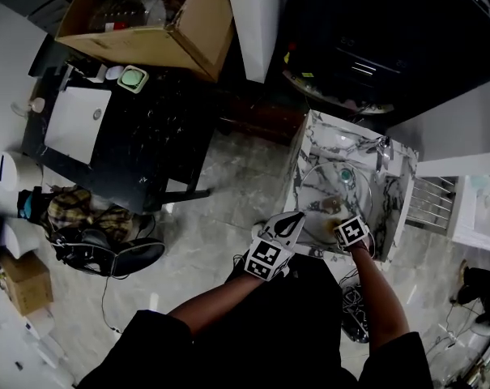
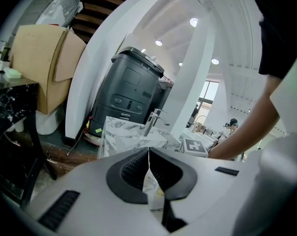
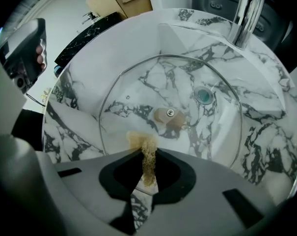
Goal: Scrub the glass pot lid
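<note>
Two grippers work at the marble sink (image 1: 309, 136). We record the right gripper (image 3: 147, 154) with its jaws clamped on a tan scrubbing pad (image 3: 138, 140), which sits at the near rim of the glass pot lid (image 3: 133, 90). The lid lies in the basin, and the drain (image 3: 204, 95) shows through the glass. The left gripper (image 2: 149, 154) has its jaws closed together, and we see nothing between them. It is held at the sink's near-left edge. A faucet (image 3: 246, 14) stands on the far side.
</note>
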{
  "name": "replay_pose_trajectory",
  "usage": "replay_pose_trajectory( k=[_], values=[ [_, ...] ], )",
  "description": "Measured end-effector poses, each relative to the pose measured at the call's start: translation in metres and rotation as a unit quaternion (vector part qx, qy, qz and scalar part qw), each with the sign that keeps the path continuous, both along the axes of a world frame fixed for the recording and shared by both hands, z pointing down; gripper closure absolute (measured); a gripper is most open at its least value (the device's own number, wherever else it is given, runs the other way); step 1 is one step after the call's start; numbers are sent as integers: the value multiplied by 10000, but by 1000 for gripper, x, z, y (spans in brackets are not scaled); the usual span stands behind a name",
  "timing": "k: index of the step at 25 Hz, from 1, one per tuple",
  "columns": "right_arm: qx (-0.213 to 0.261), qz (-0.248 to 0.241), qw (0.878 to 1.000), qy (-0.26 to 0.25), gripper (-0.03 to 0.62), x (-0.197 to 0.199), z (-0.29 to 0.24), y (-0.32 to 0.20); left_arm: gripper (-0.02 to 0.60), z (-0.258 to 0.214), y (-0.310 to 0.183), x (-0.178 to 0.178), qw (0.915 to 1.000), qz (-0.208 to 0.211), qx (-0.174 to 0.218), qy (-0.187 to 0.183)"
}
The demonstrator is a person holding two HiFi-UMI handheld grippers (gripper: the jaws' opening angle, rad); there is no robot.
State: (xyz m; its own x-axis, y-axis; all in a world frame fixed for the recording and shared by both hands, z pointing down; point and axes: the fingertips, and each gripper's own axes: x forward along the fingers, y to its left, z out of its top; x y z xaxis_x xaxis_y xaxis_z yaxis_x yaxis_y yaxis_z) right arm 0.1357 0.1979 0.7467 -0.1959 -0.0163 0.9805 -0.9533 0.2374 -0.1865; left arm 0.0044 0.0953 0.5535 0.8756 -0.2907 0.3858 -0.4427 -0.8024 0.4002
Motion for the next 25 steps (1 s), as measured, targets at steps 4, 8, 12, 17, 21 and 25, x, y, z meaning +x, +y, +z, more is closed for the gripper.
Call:
replay_pose_trajectory(
  k=[4,8,12,17,21,25],
  values=[
    [57,13,9998,-205,536,-16,-2,-8,561,1,-5,0,10000,64,-22,-16],
    [-16,23,9999,-131,536,-18,-3,-11,562,1,-10,2,9999,140,-24,-40],
    [-26,28,9997,-261,536,-30,-4,-14,561,3,-15,5,9998,209,-25,-43],
    [25,108,9993,-358,536,-40,-5,-16,564,5,-21,2,9997,171,-132,-80],
    [31,71,9994,-336,536,-45,-6,-20,565,5,-25,-2,9998,92,-137,-103],
    [-10,-18,9991,-417,536,-55,-5,-23,563,7,-27,-4,9998,23,-150,-108]
  ],
)
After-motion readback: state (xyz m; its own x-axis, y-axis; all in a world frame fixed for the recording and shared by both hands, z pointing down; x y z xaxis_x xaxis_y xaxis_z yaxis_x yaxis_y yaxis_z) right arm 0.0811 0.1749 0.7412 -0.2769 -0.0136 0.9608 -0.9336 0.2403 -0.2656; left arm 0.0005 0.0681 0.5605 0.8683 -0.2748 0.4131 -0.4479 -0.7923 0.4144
